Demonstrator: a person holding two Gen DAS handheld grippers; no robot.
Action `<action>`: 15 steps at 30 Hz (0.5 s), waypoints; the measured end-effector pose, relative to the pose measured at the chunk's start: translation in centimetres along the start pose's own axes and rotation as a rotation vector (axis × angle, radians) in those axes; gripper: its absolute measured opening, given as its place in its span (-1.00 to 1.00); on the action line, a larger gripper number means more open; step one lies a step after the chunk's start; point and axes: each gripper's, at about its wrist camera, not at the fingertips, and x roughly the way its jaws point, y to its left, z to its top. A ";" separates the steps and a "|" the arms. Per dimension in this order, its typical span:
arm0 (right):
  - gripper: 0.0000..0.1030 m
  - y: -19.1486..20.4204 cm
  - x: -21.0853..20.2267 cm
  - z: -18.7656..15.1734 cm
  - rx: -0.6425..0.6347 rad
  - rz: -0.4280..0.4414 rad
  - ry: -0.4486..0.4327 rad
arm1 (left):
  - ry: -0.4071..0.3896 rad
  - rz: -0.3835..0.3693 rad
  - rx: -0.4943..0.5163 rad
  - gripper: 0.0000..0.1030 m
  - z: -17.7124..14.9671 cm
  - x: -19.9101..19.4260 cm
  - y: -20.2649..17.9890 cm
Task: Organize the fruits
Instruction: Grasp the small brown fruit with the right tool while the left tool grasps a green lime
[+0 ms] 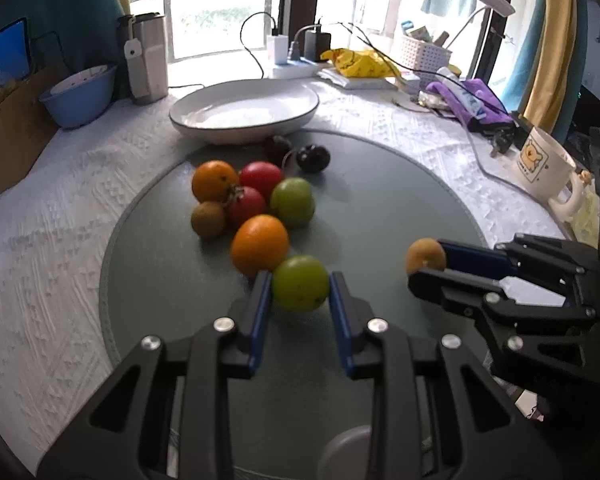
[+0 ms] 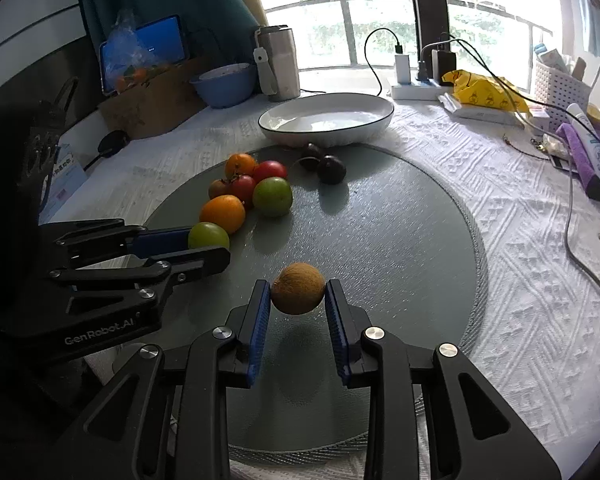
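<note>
My left gripper (image 1: 300, 282) is shut on a green fruit (image 1: 300, 283) at the near end of a fruit cluster on the round grey mat (image 1: 380, 208). Beside it lies an orange (image 1: 259, 245); further back are a kiwi (image 1: 208, 219), two red tomatoes (image 1: 247, 206), another green fruit (image 1: 292, 201), a second orange (image 1: 214, 180) and two dark plums (image 1: 313, 158). My right gripper (image 2: 298, 290) is shut on a brown kiwi (image 2: 298, 288), lifted a little above the mat (image 2: 400, 240). A white oval dish (image 2: 327, 119) stands empty behind the mat.
A blue bowl (image 1: 78, 96) and a steel tumbler (image 1: 147, 56) stand at the back left. A white mug (image 1: 546, 168), purple cloth (image 1: 476, 104), cables, a power strip (image 2: 416, 90), a yellow bag (image 2: 480, 92) and a white basket (image 2: 560, 80) crowd the right side.
</note>
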 end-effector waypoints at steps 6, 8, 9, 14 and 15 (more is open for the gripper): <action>-0.41 -0.1 -0.6 0.9 -0.009 -0.024 -0.021 | -0.020 -0.028 0.004 -0.43 0.6 -0.6 0.1; -0.41 -0.1 -0.8 1.3 -0.011 -0.032 -0.036 | -0.033 -0.030 0.009 -0.43 1.0 -0.9 0.1; -0.41 -0.1 -0.9 1.5 -0.012 -0.036 -0.040 | -0.039 -0.032 0.010 -0.43 1.2 -1.0 0.2; -0.41 -0.1 -0.8 2.8 -0.023 -0.056 -0.052 | -0.070 -0.042 0.008 -0.43 2.3 -1.6 0.7; -0.41 -0.1 -0.8 3.0 -0.026 -0.059 -0.054 | -0.075 -0.042 0.005 -0.43 2.5 -1.7 0.9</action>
